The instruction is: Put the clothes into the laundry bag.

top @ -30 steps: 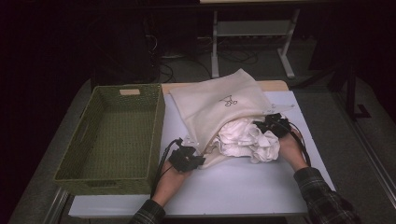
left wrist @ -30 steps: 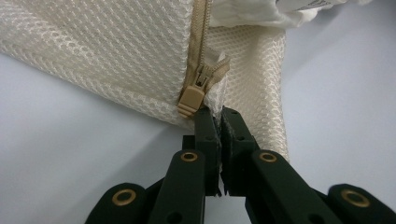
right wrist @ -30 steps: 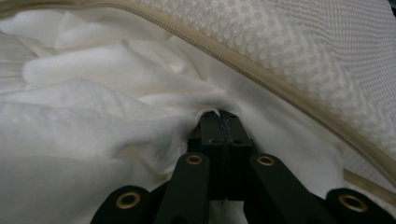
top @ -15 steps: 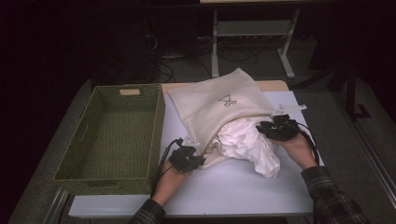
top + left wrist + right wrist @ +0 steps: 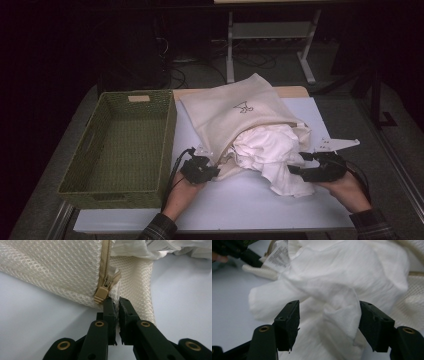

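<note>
A cream mesh laundry bag [image 5: 235,112] lies on the pale table [image 5: 250,210] with its mouth toward me. My left gripper [image 5: 212,172] is shut on the bag's edge [image 5: 130,287], right beside the tan zipper pull [image 5: 102,293]. A crumpled white garment [image 5: 272,150] spills out of the bag's mouth onto the table. My right gripper [image 5: 299,166] sits at the garment's near right corner. Its jaws have just been opening and now stand wide. A loose fold of the white garment [image 5: 337,312] lies between them without being pinched.
A green woven basket [image 5: 165,145] stands at the left, close beside my left hand. A strip of white cloth with small dark marks [image 5: 340,145] lies by the table's right edge. A metal stand [image 5: 270,35] is on the floor behind the table.
My right gripper moved toward the near right, dragging the white garment farther out of the bag, then let go as its jaws spread. The left gripper kept still on the bag.
</note>
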`<state>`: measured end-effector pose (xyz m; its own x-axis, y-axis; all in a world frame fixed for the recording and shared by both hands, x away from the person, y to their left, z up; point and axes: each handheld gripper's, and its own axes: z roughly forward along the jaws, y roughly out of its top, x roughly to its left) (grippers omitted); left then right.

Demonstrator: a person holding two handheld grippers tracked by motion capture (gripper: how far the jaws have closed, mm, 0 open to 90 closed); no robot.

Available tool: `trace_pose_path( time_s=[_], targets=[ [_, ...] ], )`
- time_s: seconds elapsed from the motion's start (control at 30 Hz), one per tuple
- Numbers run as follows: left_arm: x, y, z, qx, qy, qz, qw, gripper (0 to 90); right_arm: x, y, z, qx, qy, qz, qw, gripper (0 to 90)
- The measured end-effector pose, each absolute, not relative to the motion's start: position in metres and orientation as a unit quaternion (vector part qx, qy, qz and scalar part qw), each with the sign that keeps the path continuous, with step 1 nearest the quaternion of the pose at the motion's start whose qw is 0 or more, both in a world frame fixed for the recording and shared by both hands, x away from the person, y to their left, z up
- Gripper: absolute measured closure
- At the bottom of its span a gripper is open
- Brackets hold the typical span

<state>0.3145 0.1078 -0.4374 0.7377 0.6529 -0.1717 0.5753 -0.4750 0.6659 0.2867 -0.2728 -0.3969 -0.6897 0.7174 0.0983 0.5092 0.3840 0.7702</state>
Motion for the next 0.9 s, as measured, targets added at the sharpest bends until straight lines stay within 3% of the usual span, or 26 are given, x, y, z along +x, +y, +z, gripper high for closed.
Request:
trace_pose_path(
  time_s=[0.1,0.27,0.37,0.8,0.9],
  targets=[
    [0.313,0.11,-0.434,0.854,0.358,0.051,0.373,79.1,0.277,-0.271,-0.402,0.375,0.825,0.407,0.115,32.9],
    [0.31,0.112,-0.418,0.843,0.361,0.057,0.395,59.7,0.272,-0.268,-0.411,0.372,0.835,0.391,0.11,31.9],
    [0.305,0.108,-0.411,0.844,0.351,0.062,0.4,54.6,0.274,-0.269,-0.411,0.376,0.832,0.392,0.111,31.9],
    [0.317,0.061,-0.433,0.877,0.311,0.057,0.361,52.8,0.271,-0.27,-0.409,0.39,0.824,0.394,0.116,26.9],
    [0.32,0.055,-0.438,0.879,0.313,0.063,0.354,63.4,0.266,-0.269,-0.41,0.389,0.825,0.395,0.113,25.5]
  ],
)
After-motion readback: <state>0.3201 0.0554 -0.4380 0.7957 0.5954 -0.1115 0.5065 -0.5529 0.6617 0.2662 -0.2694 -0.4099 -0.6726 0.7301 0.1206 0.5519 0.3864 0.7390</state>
